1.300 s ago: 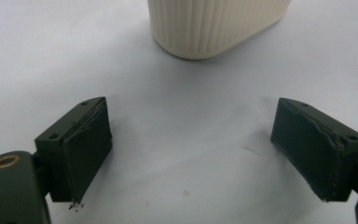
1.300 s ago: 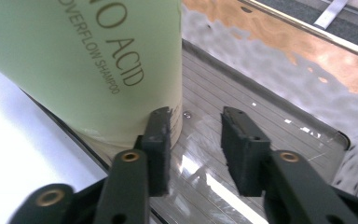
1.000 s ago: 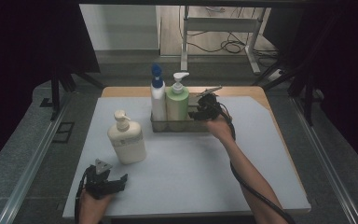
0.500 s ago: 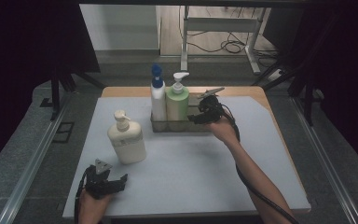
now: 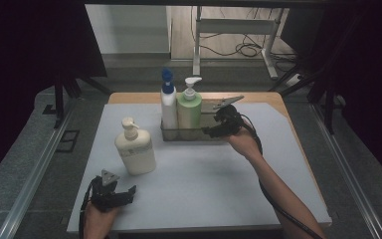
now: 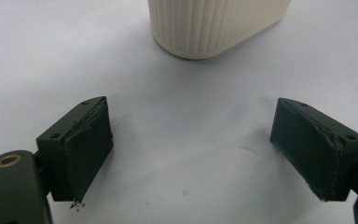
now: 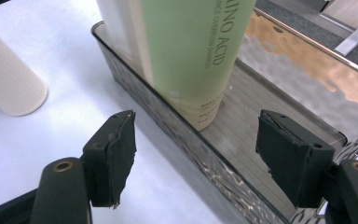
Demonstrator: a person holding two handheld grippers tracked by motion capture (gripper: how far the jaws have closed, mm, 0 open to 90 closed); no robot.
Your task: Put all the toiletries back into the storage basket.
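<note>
A clear tray [image 5: 179,135] at the back of the white mat holds a white bottle with a blue cap [image 5: 168,102] and a green pump bottle [image 5: 189,109], both upright. My right gripper [image 5: 212,131] hovers at the tray's right end, just off the green bottle [image 7: 196,56]. Its jaws have just been opening and are open, with nothing gripped; the tray wall [image 7: 191,140] runs below them. A cream pump bottle [image 5: 135,149] stands alone on the mat's left. My left gripper [image 5: 127,192] rests open near the front edge, pointed at the cream bottle's base [image 6: 214,23].
The white mat [image 5: 204,189] covers a wooden table [image 5: 273,98]. Metal rails run along both sides, and a desk frame with cables stands behind the table. The cream bottle [image 7: 7,84] stands left of the tray.
My right gripper has drawn back from the green bottle, to the right and slightly up, and its jaws are wider. The left gripper has stayed put.
</note>
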